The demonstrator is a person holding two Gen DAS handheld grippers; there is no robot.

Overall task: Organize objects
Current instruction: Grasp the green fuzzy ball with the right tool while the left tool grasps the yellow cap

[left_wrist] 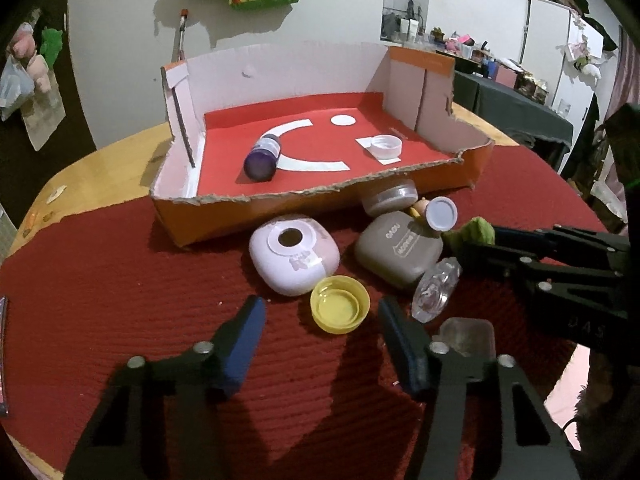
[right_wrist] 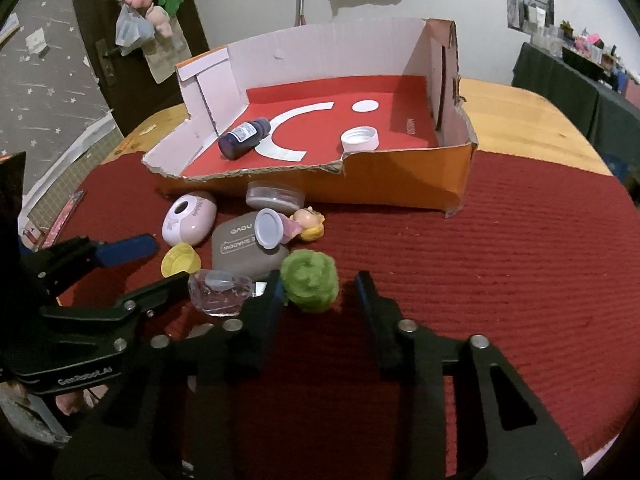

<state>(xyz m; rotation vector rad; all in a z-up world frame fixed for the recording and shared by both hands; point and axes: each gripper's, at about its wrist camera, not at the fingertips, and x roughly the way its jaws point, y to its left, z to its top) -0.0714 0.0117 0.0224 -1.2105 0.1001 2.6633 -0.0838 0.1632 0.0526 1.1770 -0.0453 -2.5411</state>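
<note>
A low cardboard box (left_wrist: 436,184) (right_wrist: 400,184) with a red floor holds a purple bottle (left_wrist: 262,158) (right_wrist: 244,138) and a white cap (left_wrist: 386,147) (right_wrist: 360,140). In front of it lie a pink case (left_wrist: 294,260) (right_wrist: 188,220), a grey compact (left_wrist: 398,250) (right_wrist: 244,252), a yellow cap (left_wrist: 340,304) (right_wrist: 180,260), a clear glass bottle (left_wrist: 436,290) (right_wrist: 220,292), a grey jar (left_wrist: 390,196) (right_wrist: 274,196), a small doll (right_wrist: 306,222) and a green pom-pom (right_wrist: 310,280) (left_wrist: 476,232). My left gripper (left_wrist: 320,320) is open around the yellow cap. My right gripper (right_wrist: 320,292) is open around the pom-pom.
A red mat (right_wrist: 500,280) covers the wooden table (right_wrist: 520,116). A clear plastic lid (left_wrist: 466,334) lies by my left gripper's right finger. A pink strip (right_wrist: 60,224) lies at the mat's left edge. A wall stands behind the box.
</note>
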